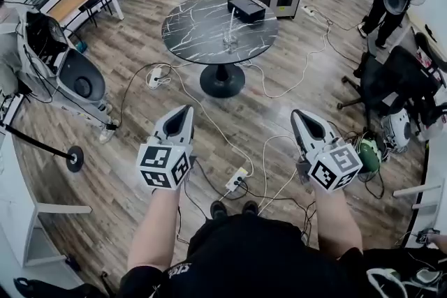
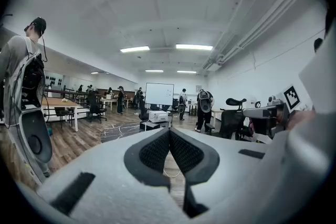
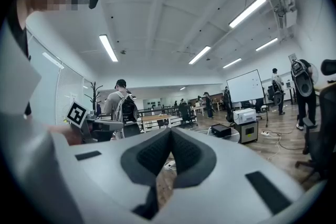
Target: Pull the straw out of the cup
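Straw [image 1: 232, 19] is standing in the cup [image 1: 229, 44] on the desk [image 1: 188, 31]. The left hand-held gripper [image 1: 185, 110] and right hand-held gripper [image 1: 298, 114] are hanging well short of that desk. Left, then right gripper views are showing jaws pressed together, empty. Being light and crushable, the straw is likely needing a gentle pinch near its top.

both bare forearms [image 1: 157, 227] reach forward from the torso, side by side and well apart, each hand hidden behind its marker cube [image 1: 165, 165]. the left gripper [image 1: 184, 116] points ahead and slightly downward, its jaws pressed together with nothing between them. the right gripper [image 1: 301, 119] points level, its jaws likewise closed tip to tip and empty.
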Tool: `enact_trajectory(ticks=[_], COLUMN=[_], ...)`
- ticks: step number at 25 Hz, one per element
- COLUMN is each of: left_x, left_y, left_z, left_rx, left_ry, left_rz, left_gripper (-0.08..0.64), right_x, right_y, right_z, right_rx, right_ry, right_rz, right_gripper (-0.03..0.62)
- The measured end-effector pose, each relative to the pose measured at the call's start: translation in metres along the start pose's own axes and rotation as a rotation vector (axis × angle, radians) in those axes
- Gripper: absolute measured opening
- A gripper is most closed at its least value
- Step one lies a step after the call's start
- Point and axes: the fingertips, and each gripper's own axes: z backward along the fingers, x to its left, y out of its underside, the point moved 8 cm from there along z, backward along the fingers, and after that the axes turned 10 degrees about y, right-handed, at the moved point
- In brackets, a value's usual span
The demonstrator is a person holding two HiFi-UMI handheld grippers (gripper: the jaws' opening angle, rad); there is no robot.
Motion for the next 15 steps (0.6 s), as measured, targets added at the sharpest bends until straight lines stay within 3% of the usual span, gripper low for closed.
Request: enact_trajectory(ticks=[15], left_x=[-0.046], left_y=[-0.002], left_z=[-0.013], left_rx=[0.008], left_ry=[0.004], left_rz=[-0.013], left_gripper=[0.009], right_x=[-0.037], right_y=[-0.002], right_z=[0.035], right_rx=[-0.025], right_ry=[-0.006], right_rz=[-0.060], right_gripper=[0.005])
